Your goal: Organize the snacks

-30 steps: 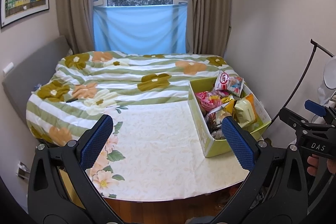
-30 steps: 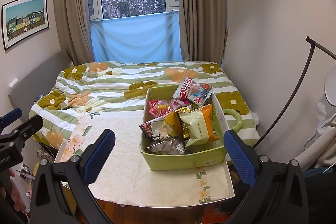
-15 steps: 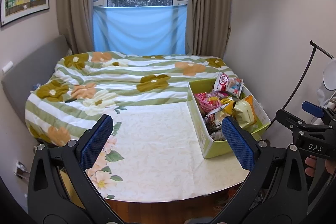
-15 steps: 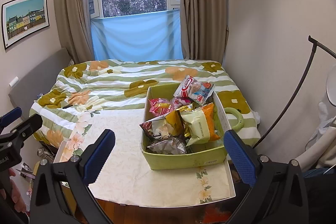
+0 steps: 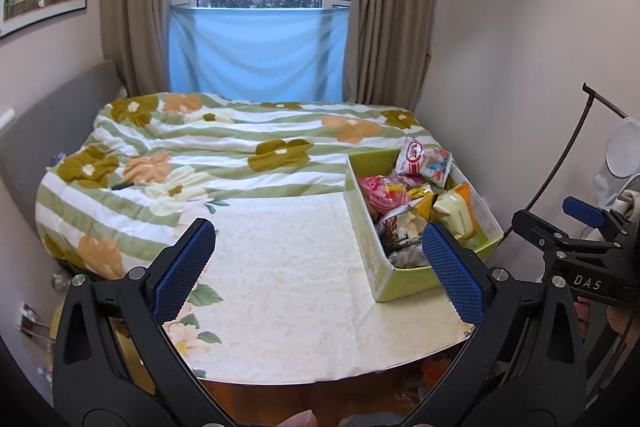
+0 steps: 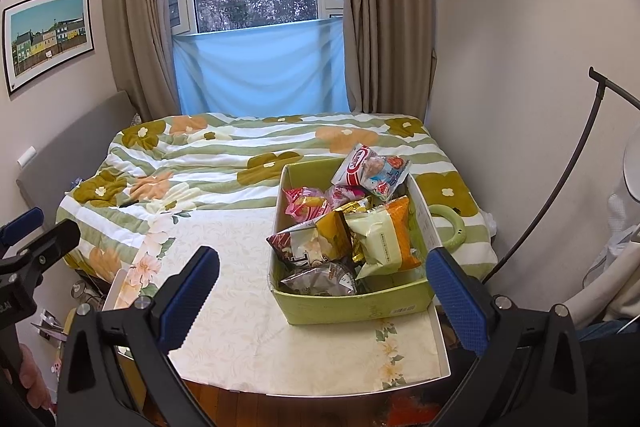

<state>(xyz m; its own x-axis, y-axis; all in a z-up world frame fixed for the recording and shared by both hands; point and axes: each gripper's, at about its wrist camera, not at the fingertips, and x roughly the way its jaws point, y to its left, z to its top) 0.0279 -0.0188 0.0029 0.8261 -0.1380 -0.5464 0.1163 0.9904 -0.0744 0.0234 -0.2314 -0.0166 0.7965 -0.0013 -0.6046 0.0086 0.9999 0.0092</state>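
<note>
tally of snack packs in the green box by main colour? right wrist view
Packs visible in the green box; more may be hidden underneath:
White/red pack: 1
Pink packs: 2
Brown/yellow pack: 1
Pale green/orange pack: 1
Gold pack: 1
Dark silver pack: 1
Total: 7

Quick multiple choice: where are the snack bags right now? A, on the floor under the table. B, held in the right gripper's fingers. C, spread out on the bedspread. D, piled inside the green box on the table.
D: the snack bags sit heaped inside the green box on the table, and both grippers are open and empty.
</note>
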